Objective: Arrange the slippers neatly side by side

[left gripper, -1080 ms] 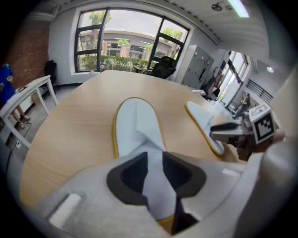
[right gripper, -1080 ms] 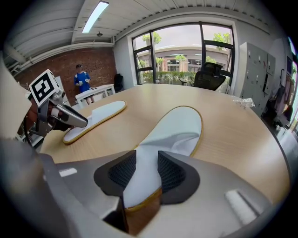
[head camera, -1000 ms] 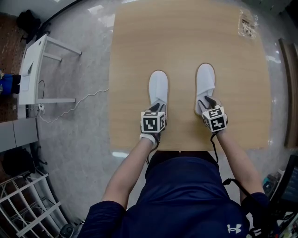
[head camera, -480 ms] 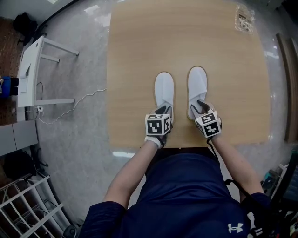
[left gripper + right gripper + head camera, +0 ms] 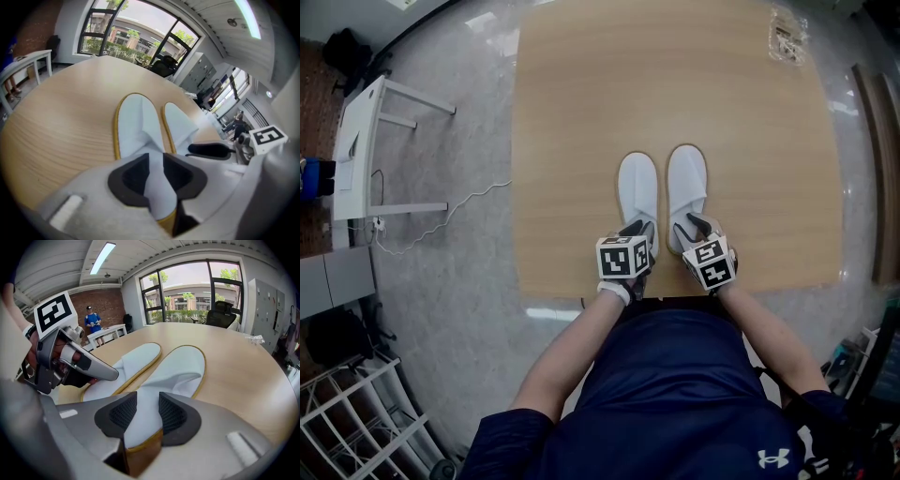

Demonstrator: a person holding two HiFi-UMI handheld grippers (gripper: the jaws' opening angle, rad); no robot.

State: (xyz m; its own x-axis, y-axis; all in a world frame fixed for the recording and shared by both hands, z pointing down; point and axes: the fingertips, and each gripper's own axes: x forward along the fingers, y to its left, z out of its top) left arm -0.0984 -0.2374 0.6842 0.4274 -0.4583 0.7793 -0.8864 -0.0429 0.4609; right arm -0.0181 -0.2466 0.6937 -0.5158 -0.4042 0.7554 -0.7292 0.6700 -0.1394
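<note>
Left tongs [image 5: 157, 174] are pinching the heel end of the left slipper [image 5: 637, 187]. Their jaws have just been closing a bit further, and white heel fabric is filling the gap between the pads. Right tongs [image 5: 143, 414] are clamping the heel of the right slipper [image 5: 686, 180], pads pressing on both sides.

Heel grips are probably letting the person slide each slipper flat on the table [image 5: 572, 112] with the toes pointing away. Both slippers are lying close to the table's near edge, parallel, toes roughly level, just beside each other. Can't tell if the edges are touching. Pair is looking nearly arranged, so likely only a small nudge and a let-go are remaining.

Nothing is sitting between the slippers. A clear packet [image 5: 787, 39] is lying at the far right corner, well apart. A white desk [image 5: 370, 131], a cable [image 5: 459, 208] and a wire rack [image 5: 356, 412] are sitting on the floor at left, not interfering. The two tongs are working near each other, so bumping is the one risk.
</note>
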